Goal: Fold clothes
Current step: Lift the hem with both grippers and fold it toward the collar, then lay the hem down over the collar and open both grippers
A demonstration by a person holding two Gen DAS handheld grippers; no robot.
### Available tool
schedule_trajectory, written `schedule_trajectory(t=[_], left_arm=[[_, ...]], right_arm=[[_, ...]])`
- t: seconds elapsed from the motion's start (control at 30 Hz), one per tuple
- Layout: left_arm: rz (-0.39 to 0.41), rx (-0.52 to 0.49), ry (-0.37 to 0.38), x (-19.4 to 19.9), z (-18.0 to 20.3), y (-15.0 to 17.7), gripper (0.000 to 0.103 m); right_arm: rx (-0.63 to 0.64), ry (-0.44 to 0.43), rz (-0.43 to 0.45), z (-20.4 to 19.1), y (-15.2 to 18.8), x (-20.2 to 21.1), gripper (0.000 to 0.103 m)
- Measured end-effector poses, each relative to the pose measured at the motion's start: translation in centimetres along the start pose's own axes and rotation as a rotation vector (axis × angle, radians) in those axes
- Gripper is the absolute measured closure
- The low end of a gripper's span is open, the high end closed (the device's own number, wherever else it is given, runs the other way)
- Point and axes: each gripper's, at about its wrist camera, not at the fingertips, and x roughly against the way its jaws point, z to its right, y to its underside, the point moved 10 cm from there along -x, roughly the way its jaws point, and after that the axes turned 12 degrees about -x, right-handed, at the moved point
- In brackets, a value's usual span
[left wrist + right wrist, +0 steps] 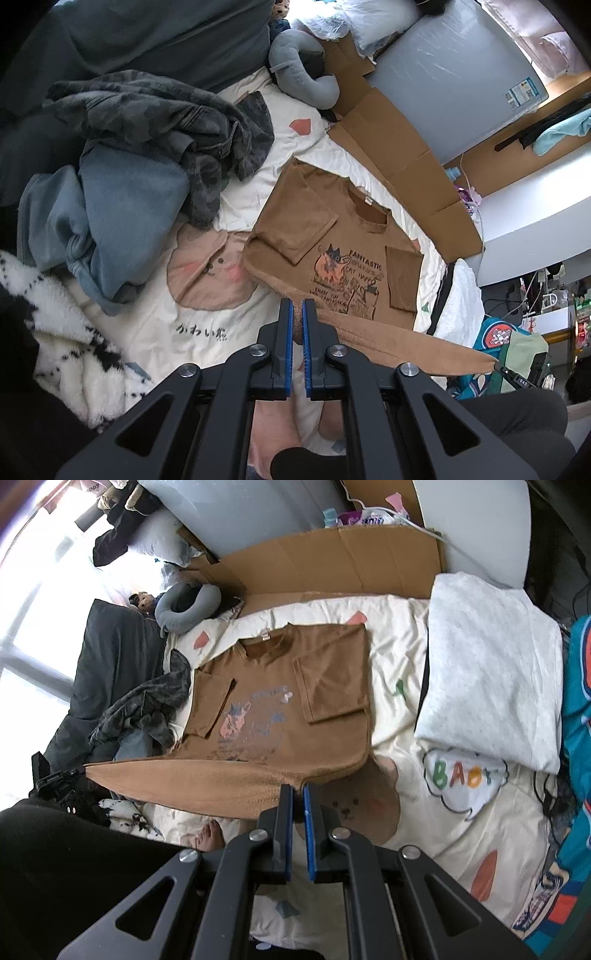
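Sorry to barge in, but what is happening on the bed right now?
A person is folding a brown T-shirt on the cream bedspread. Its sleeves are already folded in. The left gripper and right gripper are each shut on a corner of the bottom hem, which is lifted off the bed. A folded white garment lies beside it; unfolded clothes are piled nearby.

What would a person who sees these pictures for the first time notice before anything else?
The brown T-shirt with a cat print lies in the middle of the cream bedspread, both sleeves folded in. The left gripper and the right gripper are each shut on a corner of its bottom hem, which hangs lifted between them. A heap of unfolded clothes sits at the left in the left wrist view, and a folded white garment at the right in the right wrist view.
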Motion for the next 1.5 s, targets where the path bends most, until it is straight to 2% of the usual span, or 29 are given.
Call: schedule_trajectory(t=[0.53, 0.77, 0.93, 1.2, 1.5], left_arm=[[-0.007, 0.016, 0.026, -6.5, -1.4, -6.1, 0.099], [0.011, 0.009, 0.038, -9.7, -1.5, -9.8, 0.099], [0.005, -0.012, 0.039, -12.6, -1.5, -12.6, 0.099], [-0.021, -0.053, 0.035, -18.5, -1.9, -16.3, 0.099], [-0.033, -0.075, 0.014, -22.7, -2.4, -19.9, 0.099]], right_arm=[[-0.006, 0.035, -0.011, -0.7, -6.9, -4.5, 0.098], [-0.002, 0.04, 0.004, -1.2, -10.5, -6.3, 0.098], [-0.021, 0.035, 0.003, -0.7, -13.2, -8.3, 0.098], [0.004, 0.091, -0.019, 0.7, -16.6, -12.7, 0.098], [0.03, 0.128, -0.028, 1.3, -20.6, -17.1, 0.098]])
